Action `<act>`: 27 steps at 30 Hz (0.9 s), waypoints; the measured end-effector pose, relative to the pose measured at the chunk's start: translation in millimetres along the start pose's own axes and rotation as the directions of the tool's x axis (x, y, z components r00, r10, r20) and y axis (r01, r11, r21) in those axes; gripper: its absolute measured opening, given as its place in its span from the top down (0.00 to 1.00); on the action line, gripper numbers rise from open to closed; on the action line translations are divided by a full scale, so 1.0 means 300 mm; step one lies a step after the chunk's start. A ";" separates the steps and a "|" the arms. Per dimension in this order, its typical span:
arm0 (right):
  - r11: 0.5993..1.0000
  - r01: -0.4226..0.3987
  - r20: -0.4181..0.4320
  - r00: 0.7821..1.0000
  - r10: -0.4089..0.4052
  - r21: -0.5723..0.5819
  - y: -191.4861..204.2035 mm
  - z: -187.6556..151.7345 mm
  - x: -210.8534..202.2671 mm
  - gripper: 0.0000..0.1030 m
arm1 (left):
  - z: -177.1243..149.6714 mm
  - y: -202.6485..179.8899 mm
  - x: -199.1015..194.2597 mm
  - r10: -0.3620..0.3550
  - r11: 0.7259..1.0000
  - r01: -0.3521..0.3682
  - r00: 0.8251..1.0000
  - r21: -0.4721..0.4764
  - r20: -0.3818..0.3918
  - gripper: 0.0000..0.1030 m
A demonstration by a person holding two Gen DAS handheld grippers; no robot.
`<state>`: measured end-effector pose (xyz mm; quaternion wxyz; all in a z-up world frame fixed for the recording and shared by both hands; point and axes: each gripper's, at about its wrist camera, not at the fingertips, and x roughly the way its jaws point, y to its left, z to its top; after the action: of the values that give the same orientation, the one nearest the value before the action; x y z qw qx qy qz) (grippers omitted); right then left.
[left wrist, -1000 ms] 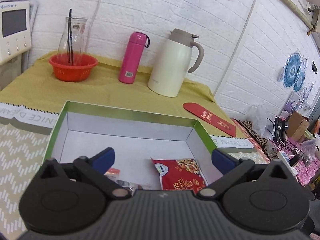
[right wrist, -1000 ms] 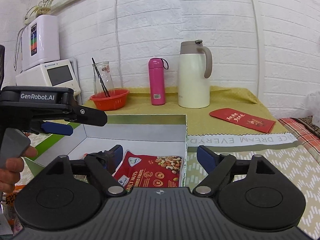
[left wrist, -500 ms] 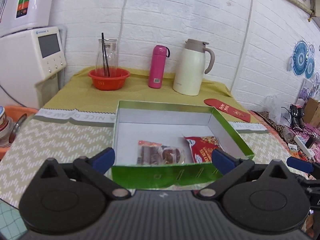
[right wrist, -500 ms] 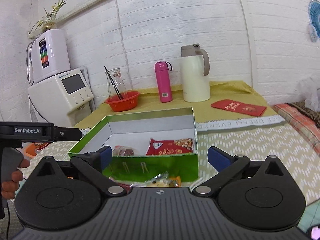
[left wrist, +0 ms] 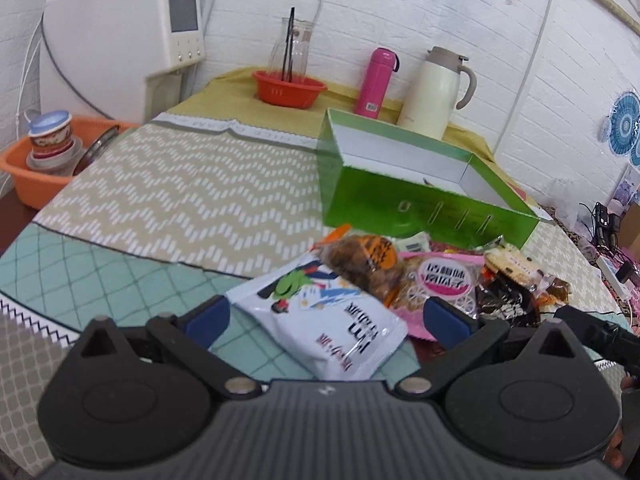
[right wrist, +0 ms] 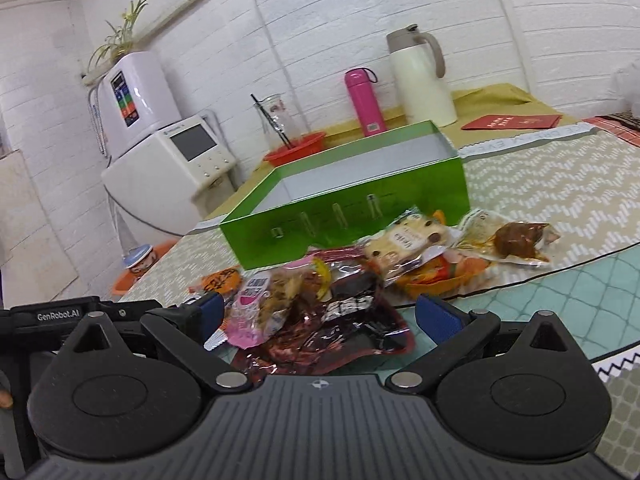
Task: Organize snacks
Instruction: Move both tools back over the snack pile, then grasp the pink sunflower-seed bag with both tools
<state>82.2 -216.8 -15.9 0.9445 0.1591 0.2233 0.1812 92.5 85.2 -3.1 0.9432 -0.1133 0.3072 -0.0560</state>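
The left claw [left wrist: 327,318] stands wide, its blue pads apart on either side of a white snack bag [left wrist: 328,320] that lies flat on the bench [left wrist: 180,184]; the pads hold nothing. Just beyond that bag lie an orange-labelled packet of brown pieces [left wrist: 366,258] and a pink packet [left wrist: 442,280], with a dark foil pack [left wrist: 506,300] to the right of them. The right claw [right wrist: 316,316] is also spread wide and grips nothing; between its pads, on the bench, sits a crumpled dark red foil bag [right wrist: 344,328]. Past it, farther off, lie a cream biscuit packet [right wrist: 404,240] on top of an orange packet [right wrist: 436,276], and to the right a clear wrapper with a brown lump [right wrist: 516,240].

All the snacks form one heap on the teal and zigzag cloth, just in front of the near wall of the green box [right wrist: 348,224]. The box's inside floor is hidden in both views. Behind the box, on the yellow cloth, stand a pink flask [right wrist: 364,100], a cream jug [right wrist: 420,80] and a red bowl [left wrist: 290,88] with a glass carafe in it. A red envelope [right wrist: 512,122] lies far right.
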 end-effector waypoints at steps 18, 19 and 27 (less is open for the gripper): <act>0.992 -0.016 -0.080 0.997 0.006 -0.126 0.119 0.037 0.144 0.00 | -0.043 0.009 -0.038 -0.149 0.989 0.149 0.989 -0.005 0.025 0.00; 0.990 -0.027 -0.098 0.995 0.013 -0.137 0.134 0.034 0.163 0.00 | -0.042 0.017 -0.037 -0.145 0.989 0.146 0.989 -0.009 0.022 0.00; 0.978 -0.040 -0.157 0.988 0.007 -0.204 0.171 -0.013 0.237 0.59 | -0.021 0.070 -0.033 -0.155 0.985 0.156 0.988 -0.072 0.020 0.00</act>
<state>125.7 -141.2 -25.3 0.9333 0.0482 0.2745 0.2263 81.6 106.1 -7.6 0.9334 -0.1720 0.2923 -0.1171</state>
